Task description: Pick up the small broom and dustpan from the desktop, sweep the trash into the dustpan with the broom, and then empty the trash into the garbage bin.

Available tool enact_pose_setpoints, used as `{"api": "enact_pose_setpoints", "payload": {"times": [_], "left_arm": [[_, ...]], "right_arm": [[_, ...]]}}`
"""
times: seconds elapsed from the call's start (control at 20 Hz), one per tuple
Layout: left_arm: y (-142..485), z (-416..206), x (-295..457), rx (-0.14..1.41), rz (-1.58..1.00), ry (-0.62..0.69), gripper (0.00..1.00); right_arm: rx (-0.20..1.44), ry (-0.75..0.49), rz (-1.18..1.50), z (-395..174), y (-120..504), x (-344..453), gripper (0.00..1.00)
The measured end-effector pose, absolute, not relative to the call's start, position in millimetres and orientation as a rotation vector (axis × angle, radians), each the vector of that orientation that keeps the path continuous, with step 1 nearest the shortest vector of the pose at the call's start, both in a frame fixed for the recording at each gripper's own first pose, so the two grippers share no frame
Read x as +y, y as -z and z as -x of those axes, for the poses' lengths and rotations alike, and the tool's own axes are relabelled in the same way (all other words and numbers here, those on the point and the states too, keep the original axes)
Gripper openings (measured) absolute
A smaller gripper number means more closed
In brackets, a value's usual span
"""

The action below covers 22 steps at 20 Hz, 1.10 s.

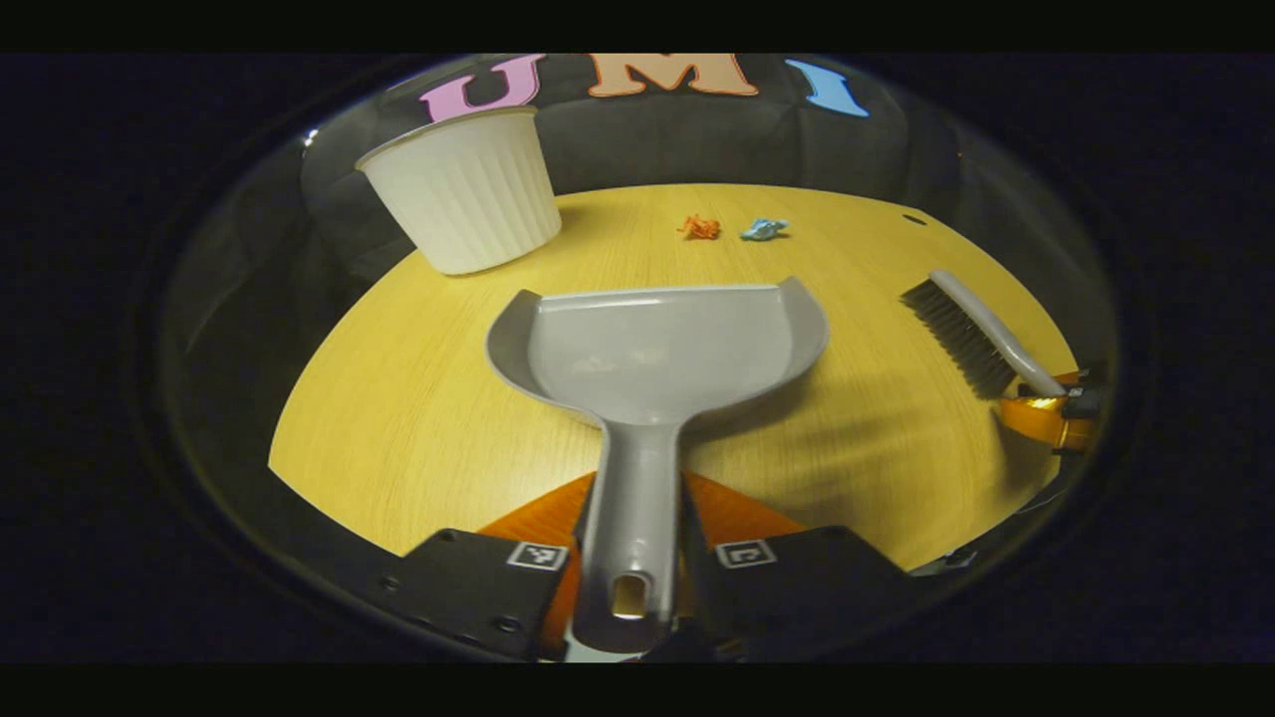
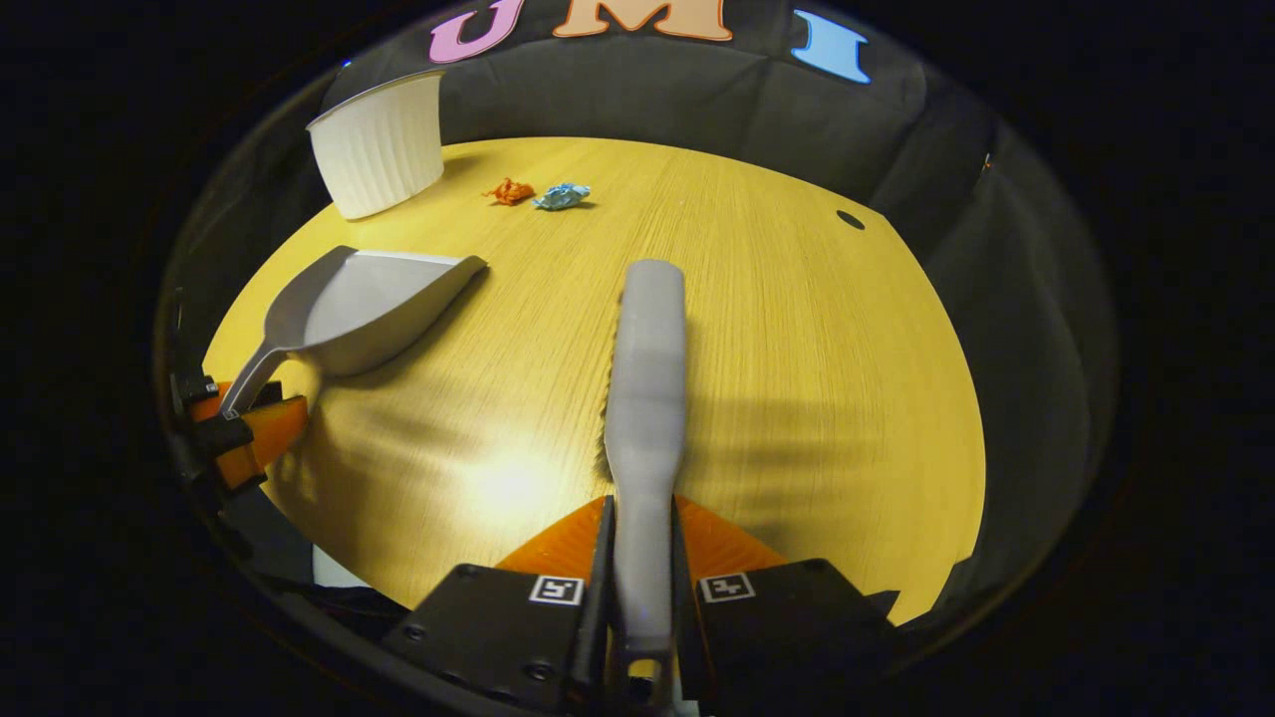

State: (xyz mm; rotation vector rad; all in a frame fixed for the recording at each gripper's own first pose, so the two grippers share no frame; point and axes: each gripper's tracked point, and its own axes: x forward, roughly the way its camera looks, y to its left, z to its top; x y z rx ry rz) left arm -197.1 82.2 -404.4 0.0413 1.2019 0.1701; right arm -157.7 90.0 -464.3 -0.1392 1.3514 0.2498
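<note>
Two scraps of trash lie far across the desktop (image 1: 418, 418) in the left gripper view, an orange scrap (image 1: 699, 227) and a blue scrap (image 1: 763, 229) side by side, straight beyond the open mouth of the dustpan (image 1: 657, 349). The left gripper (image 1: 634, 553) pinches the dustpan's handle, whose long axis runs away toward the scraps, so I judge the pan is already lined up with them. A white ribbed garbage bin (image 1: 463, 189) stands far left. At the right edge the broom (image 1: 971, 334) shows, its handle end cut off. In the right gripper view, the right gripper (image 2: 642, 588) clamps the broom (image 2: 645, 378) by its handle, pointing far; the bristles are mostly hidden beneath its back. Here the orange scrap (image 2: 509, 191) and blue scrap (image 2: 562, 196) lie far and to the left, near the garbage bin (image 2: 382, 144), with the dustpan (image 2: 364, 304) nearer on the left; whether it touches the desktop (image 2: 797, 349) I cannot tell.
</note>
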Motion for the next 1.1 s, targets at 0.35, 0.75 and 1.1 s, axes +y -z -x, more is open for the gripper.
{"api": "enact_pose_setpoints", "payload": {"times": [0.35, 0.75, 1.1], "left_arm": [[399.7, 180.6, 76.8, 1.217, -0.091, -0.049, 0.29], [398.4, 119.9, 81.9, 1.141, -0.172, 0.092, 0.28], [418.9, 114.8, 78.7, 1.179, -0.243, 0.197, 0.28]], "right_arm": [[1.340, -0.322, 0.149, 149.1, 452.4, 85.5, 0.18], [1.224, -0.326, 0.161, 37.0, 455.8, 75.1, 0.18], [1.164, -0.461, 0.303, -99.9, 498.8, 109.1, 0.18]]}}
